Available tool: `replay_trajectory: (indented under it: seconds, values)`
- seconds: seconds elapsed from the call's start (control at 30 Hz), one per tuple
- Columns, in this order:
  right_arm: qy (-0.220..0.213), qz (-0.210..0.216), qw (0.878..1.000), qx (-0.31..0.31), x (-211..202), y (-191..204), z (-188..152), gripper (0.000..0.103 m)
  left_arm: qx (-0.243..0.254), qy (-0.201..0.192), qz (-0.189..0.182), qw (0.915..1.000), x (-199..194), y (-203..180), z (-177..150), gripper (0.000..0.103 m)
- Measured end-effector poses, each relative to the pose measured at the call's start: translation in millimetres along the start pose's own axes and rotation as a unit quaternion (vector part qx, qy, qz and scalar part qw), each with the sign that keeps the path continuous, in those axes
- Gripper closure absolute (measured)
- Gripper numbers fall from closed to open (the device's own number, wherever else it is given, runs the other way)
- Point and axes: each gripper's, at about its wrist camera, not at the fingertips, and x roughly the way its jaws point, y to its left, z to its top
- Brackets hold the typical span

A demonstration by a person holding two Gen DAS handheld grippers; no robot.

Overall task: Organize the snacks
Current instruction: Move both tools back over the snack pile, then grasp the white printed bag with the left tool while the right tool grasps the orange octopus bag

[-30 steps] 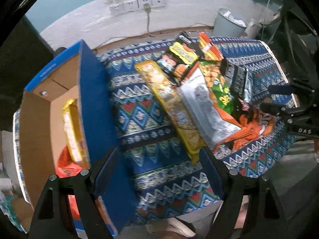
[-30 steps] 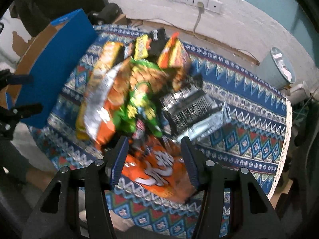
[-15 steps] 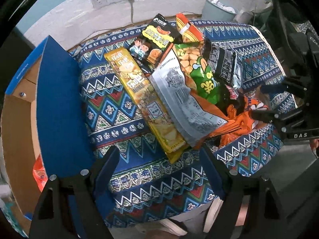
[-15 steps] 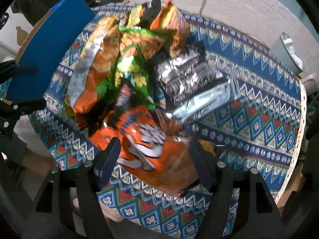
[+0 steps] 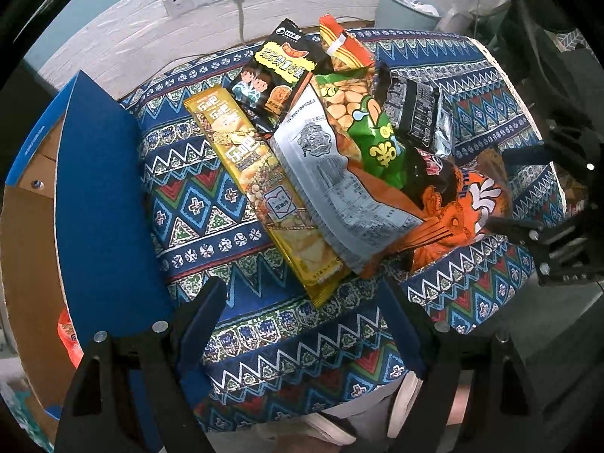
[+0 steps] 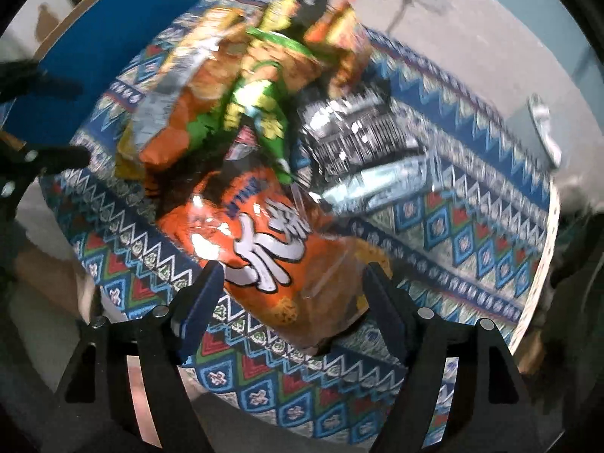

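- We've got our left gripper (image 5: 302,315) pointing down over the near edge of the patterned tablecloth (image 5: 196,204), jaws spread wide with nothing between them, only cloth.
- Our right gripper (image 6: 290,294) has just been opening its jaws. The orange snack bag (image 6: 264,249) lies between the fingers, but the pads don't seem to press on it.
- The snack pile sits mid-table: a long yellow pack (image 5: 260,188) on the left side, a silver-backed bag (image 5: 332,185) overlapping it, a green bag (image 5: 370,139) behind that, and a black cartoon bag (image 5: 279,75) plus a red-and-yellow striped bag (image 5: 343,47) at the far end.
- A dark foil pack (image 5: 415,113) lies right of the green one.
- The blue cardboard box (image 5: 102,204) stands at the table's left edge, just beside the pile, with something orange-red (image 5: 70,336) inside.
- The right wrist view is pretty blurry, so small print is a no-go.
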Motion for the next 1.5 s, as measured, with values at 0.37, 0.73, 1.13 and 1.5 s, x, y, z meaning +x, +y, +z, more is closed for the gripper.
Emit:
replay_trajectory:
  seconds: [0.37,0.73,1.13,1.5]
  values:
    - [0.022,-0.035,0.990,-0.132,27.6,37.9,5.2,0.022,0.012,0.013,0.000,0.9998,16.4,0.4,-0.1,0.020]
    - [0.032,-0.048,0.992,-0.110,50.6,45.1,19.0,0.024,-0.022,0.022,-0.015,0.9994,25.1,11.2,1.7,0.020]
    - [0.003,0.030,0.999,0.042,20.1,0.2,7.9,0.051,-0.071,0.012,-0.043,0.9965,29.7,15.8,27.1,0.020]
    - [0.008,0.051,0.989,0.136,5.0,-40.8,-26.6,0.053,-0.158,0.013,-0.082,0.9839,43.8,24.9,55.7,0.019]
